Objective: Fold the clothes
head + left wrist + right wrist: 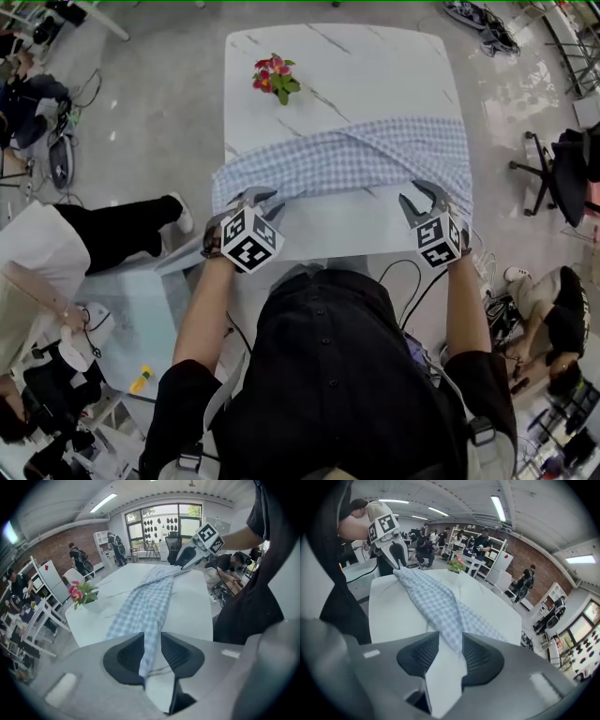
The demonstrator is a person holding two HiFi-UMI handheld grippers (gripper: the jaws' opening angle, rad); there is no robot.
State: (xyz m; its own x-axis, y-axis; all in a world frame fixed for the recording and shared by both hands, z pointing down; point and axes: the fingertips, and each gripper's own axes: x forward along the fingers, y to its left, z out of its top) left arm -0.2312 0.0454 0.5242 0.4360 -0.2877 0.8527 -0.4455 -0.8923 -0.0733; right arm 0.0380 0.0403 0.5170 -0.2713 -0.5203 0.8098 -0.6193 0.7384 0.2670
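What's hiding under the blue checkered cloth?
Under the checkered cloth is the white marble table, which shows beyond it and nearer the person. The strip of tabletop beneath is covered, so anything small lying there can't be seen.

The blue-and-white checked garment (347, 159) stretches as a twisted band across the white table (319, 56), ends lifted.

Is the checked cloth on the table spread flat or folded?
Folded over, not flat: the checked cloth lies as a band across the table, its ends in the left gripper and right gripper.
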